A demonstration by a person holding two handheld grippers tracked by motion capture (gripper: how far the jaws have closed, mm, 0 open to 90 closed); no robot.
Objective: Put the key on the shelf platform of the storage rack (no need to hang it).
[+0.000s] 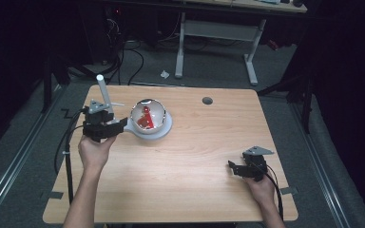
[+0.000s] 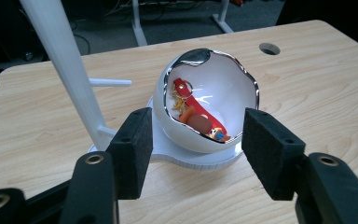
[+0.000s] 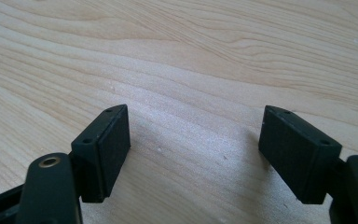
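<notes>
Fingers of the left gripper (image 1: 120,124) stand parted with nothing between them in the high view, pointing at a glossy white egg-shaped bowl with a chrome rim (image 1: 148,115) just beside them; those of the right gripper (image 1: 233,167) are also apart and hold nothing, near the right front of the pale wooden desk (image 1: 195,156), well apart from the bowl. That bowl sits on a flat round white base (image 1: 164,129) at the desk's left rear, and red pieces (image 1: 145,118) lie inside it. A white upright post (image 1: 102,89) rises just left of the bowl. A round dark grommet hole (image 1: 207,100) lies behind and to the right. On the floor beyond stands a white-legged table (image 1: 216,33).

From the left gripper view, the left gripper (image 2: 196,149) frames the bowl (image 2: 214,88) between its black padded fingers (image 2: 133,149) without touching it. The bowl tilts its opening toward the camera; inside lie a red strap with a gold ring (image 2: 182,88), a brown-orange piece (image 2: 196,122) and small coloured bits. The post (image 2: 65,60) crosses in front at the left, with a short side peg (image 2: 109,82).

From the right gripper view, the right gripper (image 3: 193,140) has wide-set fingers (image 3: 107,144) over bare desk (image 3: 191,56).
</notes>
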